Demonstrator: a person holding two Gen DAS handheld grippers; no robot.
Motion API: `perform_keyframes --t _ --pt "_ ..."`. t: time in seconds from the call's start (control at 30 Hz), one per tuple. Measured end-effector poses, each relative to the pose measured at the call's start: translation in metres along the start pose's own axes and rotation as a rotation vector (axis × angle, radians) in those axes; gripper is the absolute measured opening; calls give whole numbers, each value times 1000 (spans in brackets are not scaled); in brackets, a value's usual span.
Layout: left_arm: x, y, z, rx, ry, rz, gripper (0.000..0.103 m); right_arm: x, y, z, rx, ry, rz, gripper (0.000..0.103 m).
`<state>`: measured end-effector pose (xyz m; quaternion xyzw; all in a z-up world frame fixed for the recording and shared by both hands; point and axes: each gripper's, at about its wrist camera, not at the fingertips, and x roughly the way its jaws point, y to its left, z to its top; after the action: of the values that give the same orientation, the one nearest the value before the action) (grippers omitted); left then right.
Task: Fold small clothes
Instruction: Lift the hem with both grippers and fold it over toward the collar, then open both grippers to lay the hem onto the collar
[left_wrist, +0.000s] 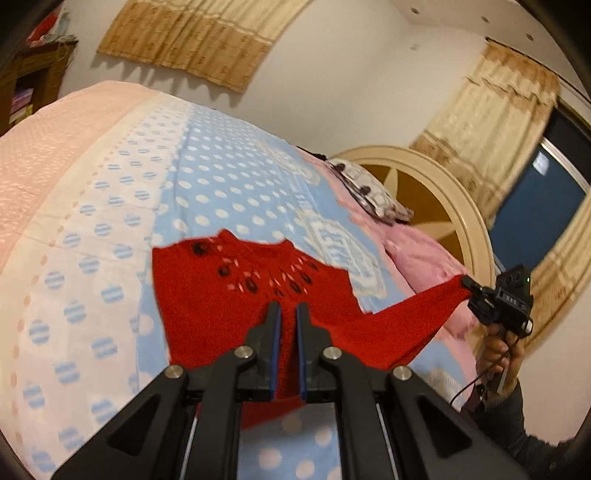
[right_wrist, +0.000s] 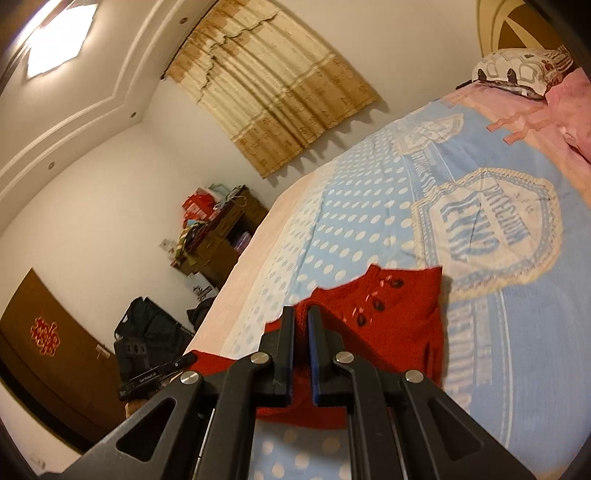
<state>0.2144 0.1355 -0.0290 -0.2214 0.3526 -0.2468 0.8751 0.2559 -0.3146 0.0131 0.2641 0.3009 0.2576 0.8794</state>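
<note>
A small red knitted garment (left_wrist: 207, 295) with dark buttons lies partly on the bed and is lifted at its near edge. My left gripper (left_wrist: 287, 314) is shut on a fold of the red knit. My right gripper (right_wrist: 301, 317) is shut on another part of the same garment (right_wrist: 399, 317). In the left wrist view the right gripper (left_wrist: 467, 286) pulls one red corner out taut to the right. In the right wrist view the left gripper (right_wrist: 184, 360) holds the far left end.
The bed (left_wrist: 229, 177) has a blue, white and pink dotted cover. A patterned pillow (left_wrist: 369, 192) and pink bedding (left_wrist: 417, 251) lie by the round headboard (left_wrist: 436, 177). A cluttered wooden shelf (right_wrist: 218, 236) and a dark bag (right_wrist: 151, 325) stand beside the bed.
</note>
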Motion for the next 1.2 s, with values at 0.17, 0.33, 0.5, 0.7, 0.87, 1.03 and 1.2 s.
perform_keyframes --t 0.17,0.33,0.5,0.7,0.87,1.03,1.2 --pt "22 10 24 6 2 45 7 35 -21 19 42 20 -36 6" --pt "53 30 40 -43 10 68 7 71 -46 31 83 49 -88 6" --pt "79 56 44 -120 18 80 7 109 -74 43 134 85 -127 6" --pt "105 78 48 -161 52 131 7 150 -102 50 172 118 -189 6" --pt "116 96 51 -198 64 137 6 173 -121 55 215 139 -198 6" --pt "126 109 59 -200 69 148 2 200 -137 61 241 159 -230 6" --pt "137 113 58 -167 77 173 2 228 -152 56 195 240 -314 9"
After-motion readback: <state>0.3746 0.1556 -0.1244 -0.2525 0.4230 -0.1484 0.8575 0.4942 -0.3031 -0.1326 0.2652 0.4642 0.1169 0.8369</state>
